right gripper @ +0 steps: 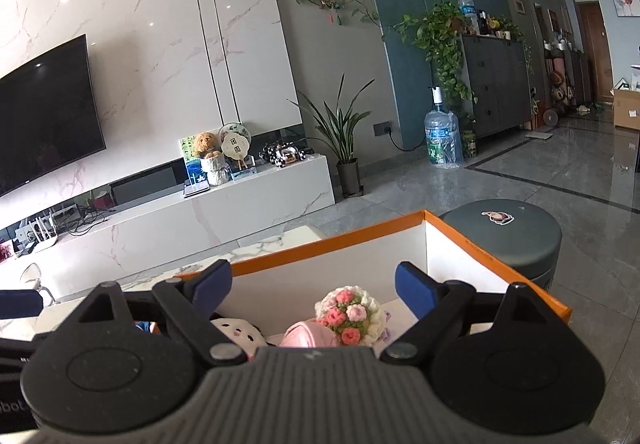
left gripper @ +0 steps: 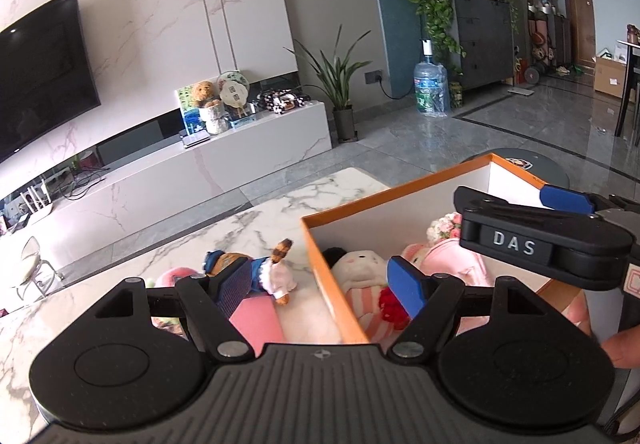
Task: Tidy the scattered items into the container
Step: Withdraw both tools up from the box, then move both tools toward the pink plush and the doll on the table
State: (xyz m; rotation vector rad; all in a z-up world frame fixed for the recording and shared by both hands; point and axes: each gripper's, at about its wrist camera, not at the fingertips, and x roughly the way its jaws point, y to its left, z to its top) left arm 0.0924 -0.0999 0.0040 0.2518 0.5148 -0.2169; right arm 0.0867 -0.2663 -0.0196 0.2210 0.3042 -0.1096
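Orange box [right gripper: 332, 244] under open right tongs [right gripper: 314, 290], nothing gripped

1. On the surface [left gripper: 168, 244]: box [left gripper: 320, 240] at right, tiger doll [left gripper: 256, 272] just left of its wall, outside.
2. In the box: bunny plush [left gripper: 360, 264] near the left wall, flower bouquet [right gripper: 350, 314] farther right, pink bag [right gripper: 306, 336] between them.
3. Over the box's right part, seen from the left wrist: right hand-held gripper [left gripper: 520, 220]; straddling the left wall: left hand-held gripper [left gripper: 316, 284].
4. Behind the box, on the floor: round stool [right gripper: 504, 240].
5. Beyond the surface, along the wall: TV cabinet [right gripper: 248, 200], potted plant [right gripper: 344, 140] to its right, water jug [right gripper: 442, 138] farther right.
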